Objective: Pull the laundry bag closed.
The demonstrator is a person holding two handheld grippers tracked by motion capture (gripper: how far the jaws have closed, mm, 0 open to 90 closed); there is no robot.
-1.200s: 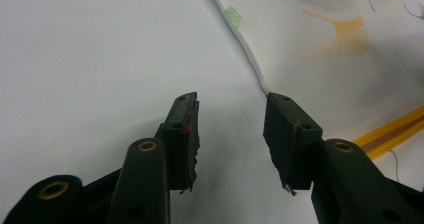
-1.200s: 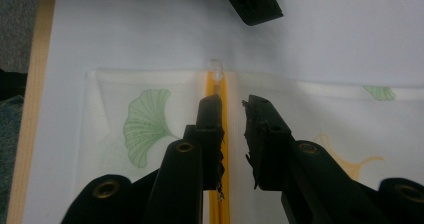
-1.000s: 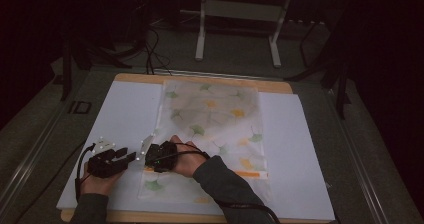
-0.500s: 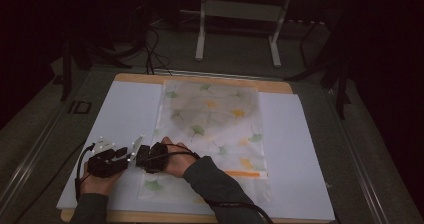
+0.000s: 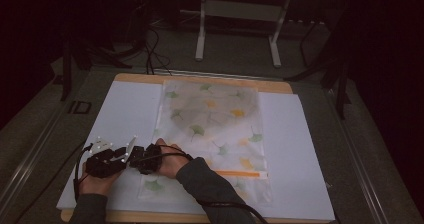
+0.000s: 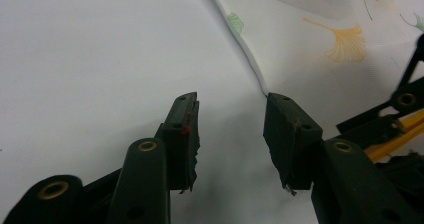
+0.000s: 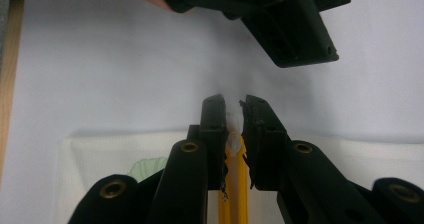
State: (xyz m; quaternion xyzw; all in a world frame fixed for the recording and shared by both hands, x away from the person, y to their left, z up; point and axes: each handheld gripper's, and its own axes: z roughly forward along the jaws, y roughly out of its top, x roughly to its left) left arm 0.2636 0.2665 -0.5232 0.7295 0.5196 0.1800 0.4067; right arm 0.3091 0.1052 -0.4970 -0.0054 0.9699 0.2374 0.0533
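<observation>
A clear zip bag (image 5: 210,129) printed with ginkgo leaves lies flat on a white mat (image 5: 120,114); its yellow zip strip (image 5: 237,173) runs along the near end. My right gripper (image 5: 137,160) is at the bag's near left corner. In the right gripper view it (image 7: 234,116) is shut on the white zip slider (image 7: 232,129), which rides on the yellow strip (image 7: 234,204). My left gripper (image 5: 122,159) is just to the left of it over the mat. Its (image 6: 230,134) jaws are open with nothing between them, beside the bag's edge (image 6: 300,39).
The mat lies on a wooden board (image 5: 200,79) on a dark table. Cables trail from both grippers toward the near edge. A metal stand (image 5: 237,29) is on the floor behind the table. The left gripper's body (image 7: 285,24) hangs close ahead of the right jaws.
My right gripper has slid leftward along the zip strip toward the bag's left corner, closing in on the left gripper. The left gripper has stayed nearly still.
</observation>
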